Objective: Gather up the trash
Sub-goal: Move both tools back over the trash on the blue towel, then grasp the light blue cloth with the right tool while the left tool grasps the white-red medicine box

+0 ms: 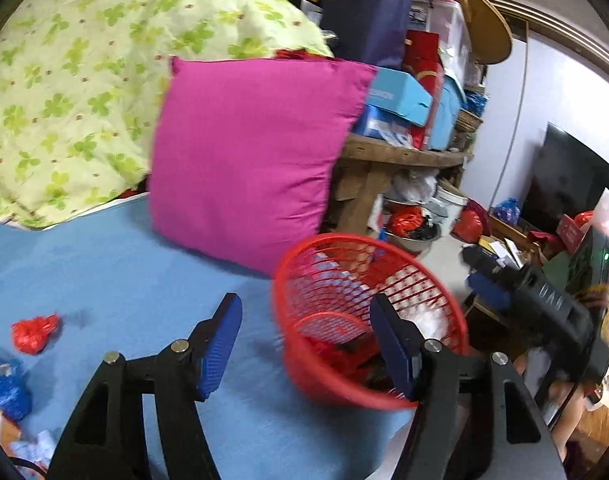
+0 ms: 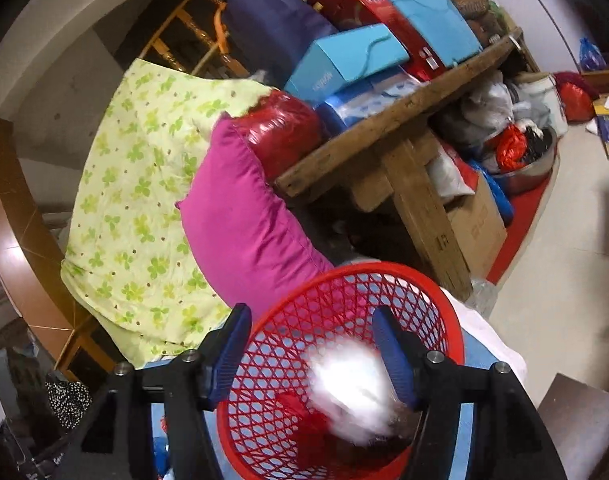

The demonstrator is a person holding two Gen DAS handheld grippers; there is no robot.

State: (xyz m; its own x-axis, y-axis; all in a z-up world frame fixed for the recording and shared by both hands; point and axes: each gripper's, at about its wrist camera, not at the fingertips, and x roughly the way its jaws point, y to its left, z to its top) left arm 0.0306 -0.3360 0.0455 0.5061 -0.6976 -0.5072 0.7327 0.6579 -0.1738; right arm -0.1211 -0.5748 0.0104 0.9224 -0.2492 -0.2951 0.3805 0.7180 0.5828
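Right gripper [image 2: 310, 354] fingers released, white wad [image 2: 350, 394] dropping into red basket [image 2: 404, 270], lower centre. Left gripper [image 1: 304, 346] fingers released, empty, reaching over basket.

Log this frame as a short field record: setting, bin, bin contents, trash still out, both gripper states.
setting: blue bed sheet, pink pillow, cluttered wooden table
bin: red mesh basket on the sheet, tilted
bin contents: red wrapper; blurred white wad inside the rim
trash still out: red crumpled piece, blue wrapper
left hand-held gripper: open, empty
right hand-held gripper: open over basket
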